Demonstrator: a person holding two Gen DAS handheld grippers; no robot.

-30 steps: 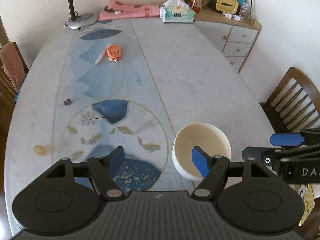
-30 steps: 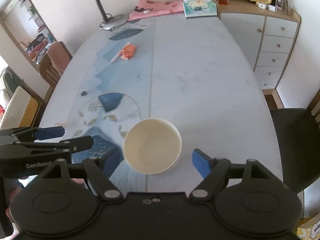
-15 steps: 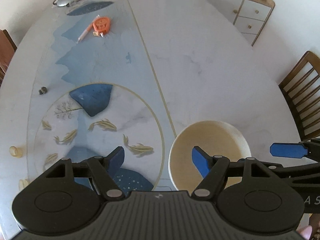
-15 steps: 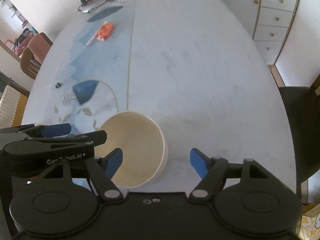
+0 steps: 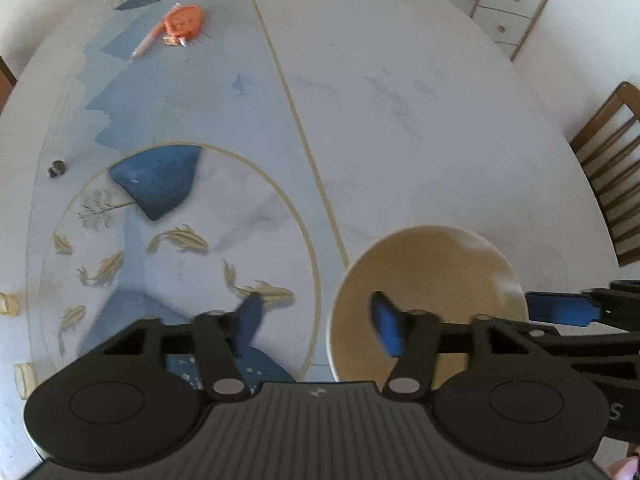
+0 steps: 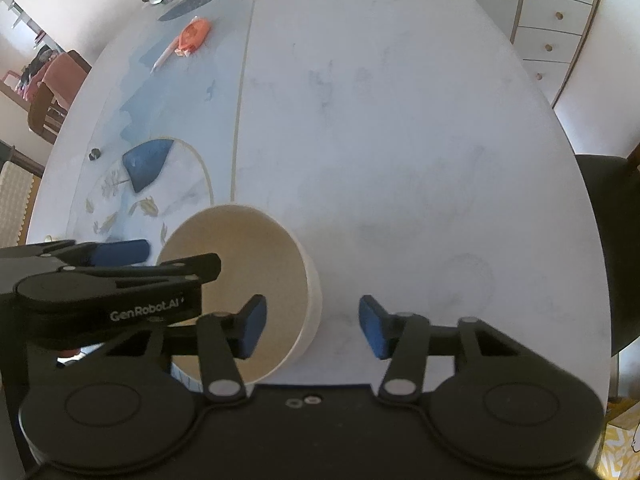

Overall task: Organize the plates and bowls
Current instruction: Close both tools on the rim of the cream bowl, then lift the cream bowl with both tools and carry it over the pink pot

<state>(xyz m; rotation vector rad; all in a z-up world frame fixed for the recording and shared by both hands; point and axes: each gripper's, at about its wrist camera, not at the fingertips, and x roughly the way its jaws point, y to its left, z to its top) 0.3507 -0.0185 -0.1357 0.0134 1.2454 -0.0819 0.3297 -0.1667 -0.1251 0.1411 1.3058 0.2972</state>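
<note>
Going from my left across: my left gripper (image 5: pixel 316 322) straddles the left wall of the cream bowl (image 5: pixel 430 280), one blue pad outside over the painted tabletop (image 5: pixel 400 100), the other hanging inside the bowl. Its jaws have just been closing, yet both pads look clear of the wall, so it holds nothing. The bowl sits upright near the table's near edge, just right of the gold line that divides the blue fish design from the pale marbled half. My right gripper (image 6: pixel 310 326) straddles the opposite wall of the bowl (image 6: pixel 240 280): left pad inside, right pad outside above bare table (image 6: pixel 400 120). Its jaws have also just been closing with the wall between them, and I see a gap on each side, so no grip there either. I judge the bowl to be stiff, glazed ceramic or melamine (I cannot tell which), smooth and matte, with a thin rounded rim and steep, nearly straight sides. It is probably moderately heavy, slippery under the pads, and liable to chip if dropped. Pinching the wall just below the rim on both sides should carry it level. Farther off lie an orange tape dispenser (image 5: pixel 184 20) and a pen, well apart
</note>
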